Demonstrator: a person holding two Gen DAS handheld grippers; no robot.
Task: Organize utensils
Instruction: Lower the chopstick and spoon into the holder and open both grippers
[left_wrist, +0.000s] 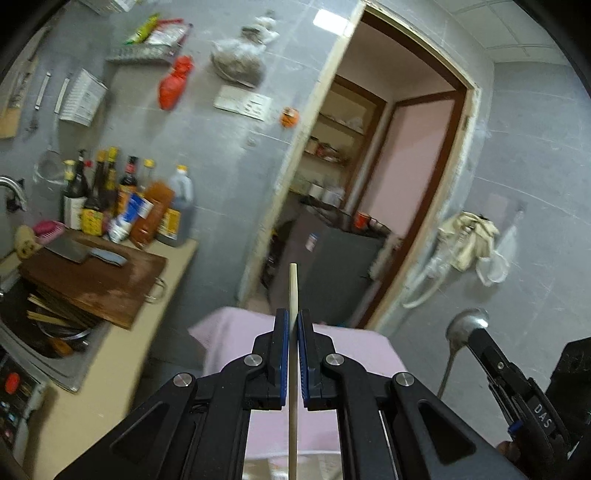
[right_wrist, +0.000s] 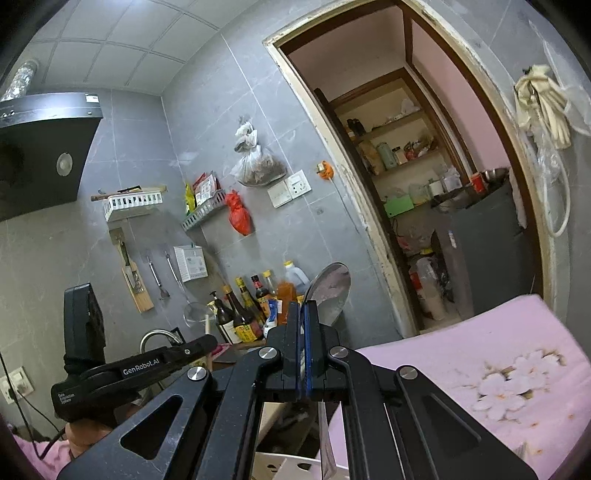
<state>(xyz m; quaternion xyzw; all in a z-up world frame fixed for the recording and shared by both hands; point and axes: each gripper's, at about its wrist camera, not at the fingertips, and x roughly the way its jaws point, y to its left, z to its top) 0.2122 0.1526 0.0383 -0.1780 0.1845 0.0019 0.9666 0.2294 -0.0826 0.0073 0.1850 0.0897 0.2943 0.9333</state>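
lettering reading "genrobot.ai" runs in white along the black body of the left tongs (right_wrist: 207, 341) as seen from the right wrist camera, with smaller print below it too fine to read, and the letters "das" show on the black arm of the right tongs (left_wrist: 476, 330) in the left wrist view. left tongs (left_wrist: 293, 321) are clamped with their blue pads on a pale wooden chopstick (left_wrist: 292, 288), which stands upright between the pads, its tip rising above them and its shaft running down out of the bottom of the picture. right tongs (right_wrist: 307, 314) are pressed together on a shiny metal spoon (right_wrist: 330, 291), bowl upward above the fingertips, the thin handle hanging below; the same spoon (left_wrist: 464, 328) shows at the right of the left wrist view. both utensils are held up in the air over a pink cloth with a white flower print (right_wrist: 480, 369). to the left a tan tabletop (left_wrist: 177, 254) carries a dark brown wooden cutting board (left_wrist: 99, 280) with a steel cleaver (left_wrist: 70, 249) lying on it, and behind these a cluster of sauce bottles with yellow and blue labels (left_wrist: 122, 199), their writing too blurred to read. a red plastic bag (right_wrist: 239, 216) hangs on the grey tiled wall beside a white double wall socket (right_wrist: 290, 188).
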